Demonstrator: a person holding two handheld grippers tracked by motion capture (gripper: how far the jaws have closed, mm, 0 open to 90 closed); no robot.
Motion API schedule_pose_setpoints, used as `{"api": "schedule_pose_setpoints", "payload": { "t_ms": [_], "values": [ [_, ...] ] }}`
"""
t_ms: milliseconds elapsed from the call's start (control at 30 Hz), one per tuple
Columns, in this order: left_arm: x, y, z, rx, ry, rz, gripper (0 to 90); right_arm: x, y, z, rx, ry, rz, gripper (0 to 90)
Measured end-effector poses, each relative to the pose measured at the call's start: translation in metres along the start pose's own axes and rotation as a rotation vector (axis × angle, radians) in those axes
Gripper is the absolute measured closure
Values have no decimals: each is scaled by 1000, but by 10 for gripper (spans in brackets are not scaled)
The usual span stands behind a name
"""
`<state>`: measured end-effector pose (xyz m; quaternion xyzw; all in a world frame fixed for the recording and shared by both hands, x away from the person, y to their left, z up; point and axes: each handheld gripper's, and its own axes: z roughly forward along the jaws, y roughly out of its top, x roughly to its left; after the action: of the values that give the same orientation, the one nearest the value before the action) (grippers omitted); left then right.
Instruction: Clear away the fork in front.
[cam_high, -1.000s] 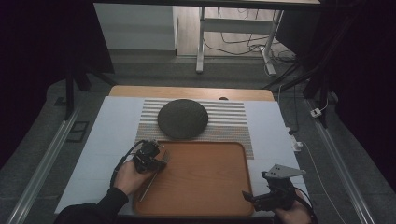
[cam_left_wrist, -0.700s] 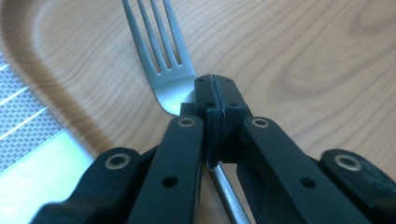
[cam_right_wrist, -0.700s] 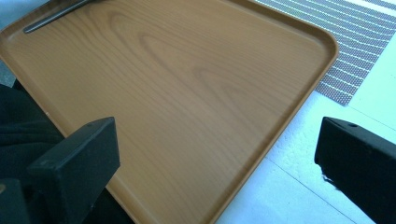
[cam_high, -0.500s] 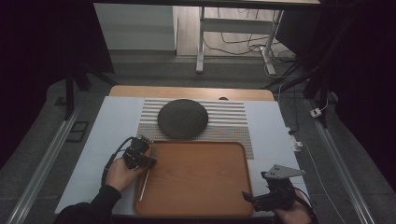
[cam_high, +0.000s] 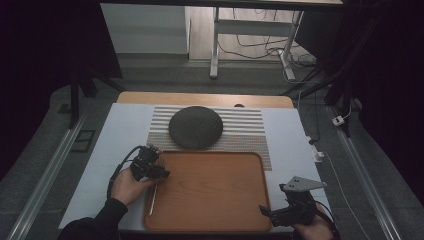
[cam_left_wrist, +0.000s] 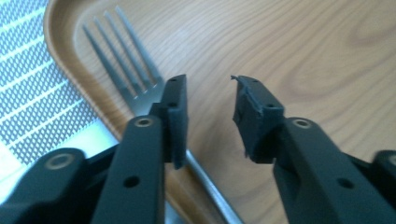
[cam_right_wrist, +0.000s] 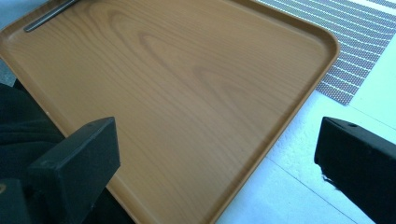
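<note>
Fork (cam_left_wrist: 140, 88) lying along the left inner edge of the wooden tray (cam_high: 215, 220), tines toward the far side, handle running near; seen as a thin grey line at the tray's left rim in the high view (cam_high: 153, 192) and as a grey bar at the far-left corner in the right gripper view (cam_right_wrist: 46, 16). Likely set there so it sits parallel to the rim, out of the tray's middle.

Left gripper (cam_left_wrist: 210, 109) at the tray's far-left corner (cam_high: 161, 172), jaws parted and just been opening, nothing pinched between them; fork neck passing under and outside the left-hand pad, not pressed by either. Reads as a release right after setting the fork down. Gripper low and angled down over the fork's neck, so a lift straight away looks safest to avoid nudging the handle.

Right gripper (cam_high: 272, 212) at the tray's near-right corner, jaws spread wide (cam_right_wrist: 210, 154), empty, hovering over the tray rim and white table cover (cam_high: 120, 130). Probably parked clear of the work, or waiting to steady the tray.

Dark round plate (cam_high: 195, 127) on the striped mat (cam_high: 245, 130) just beyond the tray's far edge, touching neither gripper. Probably next to go on the tray, hence the bare middle. Tray otherwise bare.
</note>
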<state>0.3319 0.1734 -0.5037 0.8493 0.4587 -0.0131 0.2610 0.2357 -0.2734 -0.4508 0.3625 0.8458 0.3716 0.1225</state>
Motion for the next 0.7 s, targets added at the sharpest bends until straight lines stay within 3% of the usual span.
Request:
{"api": "schedule_pose_setpoints", "payload": {
  "t_ms": [167, 333, 700],
  "values": [
    [-4, -3, -8, -57, -10, 56, 440, 0, 0, 0, 0, 1, 0, 1],
    [-4, -7, -16, -110, -52, 52, 270, 0, 0, 0, 1, -2, -2, 1],
    [-8, -23, -42, -194, -115, 58, 102, 0, 0, 0, 1, -6, -2, 1]
  ]
}}
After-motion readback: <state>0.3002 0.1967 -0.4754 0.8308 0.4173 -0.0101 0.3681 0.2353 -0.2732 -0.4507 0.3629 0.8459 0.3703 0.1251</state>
